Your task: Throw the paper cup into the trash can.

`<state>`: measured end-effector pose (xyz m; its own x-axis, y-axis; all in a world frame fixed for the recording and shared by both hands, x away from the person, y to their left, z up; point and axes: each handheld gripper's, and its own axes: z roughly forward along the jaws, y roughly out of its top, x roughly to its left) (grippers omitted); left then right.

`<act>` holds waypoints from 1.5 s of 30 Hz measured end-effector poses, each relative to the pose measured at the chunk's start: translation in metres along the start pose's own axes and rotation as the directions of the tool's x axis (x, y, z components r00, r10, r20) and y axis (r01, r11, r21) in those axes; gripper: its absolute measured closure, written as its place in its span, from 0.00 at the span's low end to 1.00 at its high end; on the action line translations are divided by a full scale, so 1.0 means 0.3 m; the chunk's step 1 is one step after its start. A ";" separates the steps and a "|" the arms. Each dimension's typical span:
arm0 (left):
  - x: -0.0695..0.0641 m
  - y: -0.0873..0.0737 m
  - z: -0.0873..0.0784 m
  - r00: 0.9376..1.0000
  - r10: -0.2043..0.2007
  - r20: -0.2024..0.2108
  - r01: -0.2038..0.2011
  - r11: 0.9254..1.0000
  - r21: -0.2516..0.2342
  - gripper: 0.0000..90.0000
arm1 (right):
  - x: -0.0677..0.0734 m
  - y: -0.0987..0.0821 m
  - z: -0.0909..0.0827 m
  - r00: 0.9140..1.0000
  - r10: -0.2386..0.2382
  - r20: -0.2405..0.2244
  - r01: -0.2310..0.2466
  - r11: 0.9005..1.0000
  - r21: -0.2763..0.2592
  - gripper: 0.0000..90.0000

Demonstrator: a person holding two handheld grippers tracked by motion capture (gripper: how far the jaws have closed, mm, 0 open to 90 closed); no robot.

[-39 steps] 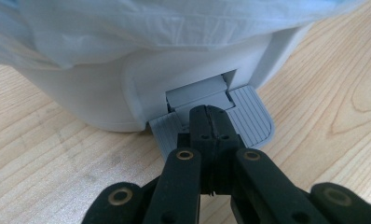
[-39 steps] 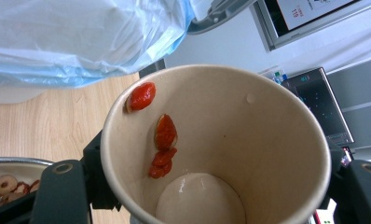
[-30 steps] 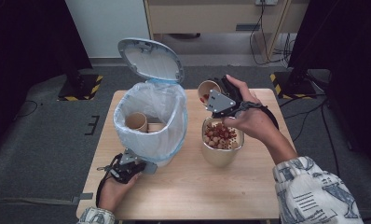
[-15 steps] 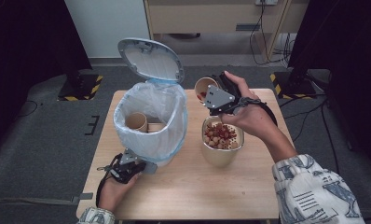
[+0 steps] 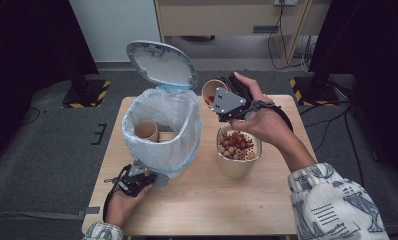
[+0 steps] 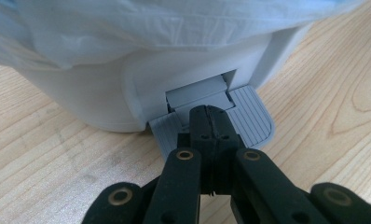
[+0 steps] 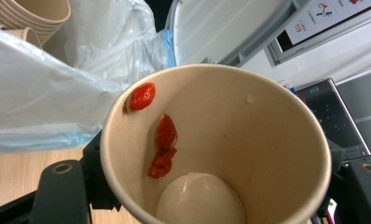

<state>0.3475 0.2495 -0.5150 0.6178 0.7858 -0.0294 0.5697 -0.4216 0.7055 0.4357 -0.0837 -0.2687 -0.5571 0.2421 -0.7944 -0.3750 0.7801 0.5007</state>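
A white pedal bin (image 5: pixel 162 150) with a plastic liner stands at the table's left middle, its lid (image 5: pixel 162 64) up. Used paper cups (image 5: pixel 147 131) lie inside it. My left gripper (image 5: pixel 148 178) is at the bin's foot, shut, with its tips (image 6: pixel 210 119) pressing on the grey pedal (image 6: pixel 256 119). My right gripper (image 5: pixel 223 100) is shut on a tilted paper cup (image 5: pixel 212 90), held above the table beside the bin's far right. A few red bits (image 7: pixel 165 140) stick to the inner wall of the cup (image 7: pixel 249 140). A beige bowl (image 5: pixel 238 165) of nuts and red bits sits below the right hand.
The wooden table (image 5: pixel 267 210) has bare room along its front and right side. A cabinet and cables stand beyond the far edge. Yellow-black striped stand feet rest on the floor at both sides.
My right gripper has lifted the paper cup a little and carried it left toward the bin. The left gripper has stayed on the pedal and the lid has stayed up.
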 end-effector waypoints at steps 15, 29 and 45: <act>0.000 0.000 0.000 1.000 0.001 0.000 -0.001 1.000 -0.001 1.00 | -0.006 0.066 0.024 1.000 0.008 -0.020 -0.009 1.000 -0.030 0.30; -0.001 0.000 0.000 1.000 0.002 -0.003 -0.002 1.000 0.000 1.00 | -0.020 0.125 0.049 0.999 0.012 -0.033 -0.014 0.998 -0.056 0.30; -0.001 -0.001 0.000 1.000 0.002 -0.001 -0.002 1.000 -0.002 1.00 | -0.002 0.219 0.131 0.996 0.043 -0.080 -0.052 0.993 -0.110 0.30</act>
<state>0.3472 0.2494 -0.5151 0.6183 0.7854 -0.0272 0.5674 -0.4223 0.7069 0.4406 -0.0100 -0.2489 -0.6302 0.2286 -0.7420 -0.4252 0.6980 0.5762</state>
